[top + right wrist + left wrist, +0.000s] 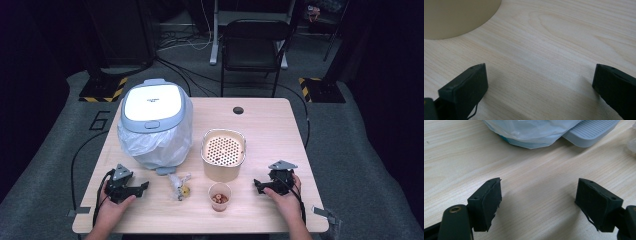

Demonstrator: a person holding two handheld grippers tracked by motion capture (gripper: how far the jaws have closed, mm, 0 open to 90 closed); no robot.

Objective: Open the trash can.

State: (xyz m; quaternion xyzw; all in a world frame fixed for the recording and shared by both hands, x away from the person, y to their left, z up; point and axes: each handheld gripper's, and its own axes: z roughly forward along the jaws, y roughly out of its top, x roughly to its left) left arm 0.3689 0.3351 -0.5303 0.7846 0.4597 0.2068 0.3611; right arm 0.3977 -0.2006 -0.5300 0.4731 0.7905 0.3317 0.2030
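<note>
Food scraps (180, 190) lie just in front of the bin (155, 125), near my left gripper (142, 186). Both my left and right gripper (256, 185) rest wide open, empty. I'd approach low and pinch the wrapper gently.

Wooden bench (280, 130) with round dark hole (238, 110) near far edge; black folding chair (252, 47) on grey floor behind bench; cables (185, 42) strewn across floor; yellow-black striped floor plates (102, 90) at both far corners
</note>
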